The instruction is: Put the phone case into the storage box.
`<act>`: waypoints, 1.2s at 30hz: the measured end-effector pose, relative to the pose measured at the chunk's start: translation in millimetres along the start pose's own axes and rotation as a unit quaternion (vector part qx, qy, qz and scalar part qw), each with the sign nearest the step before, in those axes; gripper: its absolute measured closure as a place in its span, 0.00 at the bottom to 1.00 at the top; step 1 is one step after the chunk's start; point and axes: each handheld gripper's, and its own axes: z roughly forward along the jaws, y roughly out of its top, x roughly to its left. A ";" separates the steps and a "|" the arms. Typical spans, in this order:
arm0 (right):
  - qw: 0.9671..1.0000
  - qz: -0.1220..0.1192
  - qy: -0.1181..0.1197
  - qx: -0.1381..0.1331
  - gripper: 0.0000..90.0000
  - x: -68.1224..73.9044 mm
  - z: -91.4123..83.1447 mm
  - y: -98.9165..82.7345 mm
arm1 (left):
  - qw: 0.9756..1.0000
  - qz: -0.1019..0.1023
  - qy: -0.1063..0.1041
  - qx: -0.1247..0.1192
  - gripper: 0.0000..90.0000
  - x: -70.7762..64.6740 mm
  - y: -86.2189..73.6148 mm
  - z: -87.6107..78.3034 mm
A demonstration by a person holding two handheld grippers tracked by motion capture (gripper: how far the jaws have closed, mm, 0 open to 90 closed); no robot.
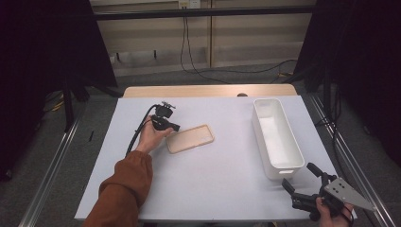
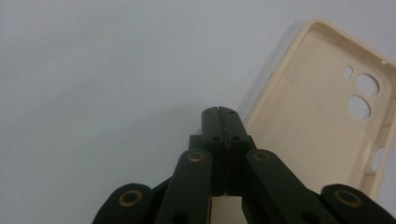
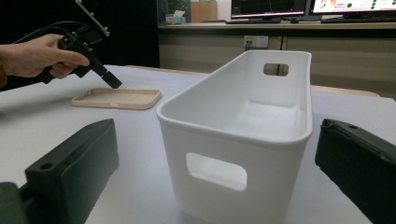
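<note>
Closed jaw to jaw with nothing between them, the left gripper (image 1: pixel 174 126) hovers at the near short end of the beige phone case (image 1: pixel 190 138), its tip just beside the case's rim and apparently a little above it. The case lies flat on the white table cover (image 1: pixel 213 175), hollow side up, with its camera cut-outs at the end away from the gripper. The white bin (image 1: pixel 276 137) stands well to the right of the case, empty. Beyond the bin's near end, far from the case, the right gripper (image 1: pixel 300 184) rests with its jaws spread wide and holds nothing.

The step in hand looks like taking up the case. To do it well, the left jaws should first open, then come down astride the raised side wall of the case, one jaw inside the hollow and one outside. Gripping the thin wall near the corner, not the floppy middle, should keep the case from bending or skidding across the smooth cover.
</note>
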 end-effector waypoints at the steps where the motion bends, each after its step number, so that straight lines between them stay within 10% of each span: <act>1: 1.000 -0.001 0.000 0.000 0.00 0.0 0.0 0.0 | 1.000 0.002 -0.001 0.001 1.00 -0.5 -0.4 -0.2; 36: 1.000 0.000 0.000 0.000 0.00 0.4 0.2 0.0 | 0.999 0.033 -0.006 0.005 1.00 -18.3 -23.1 -6.8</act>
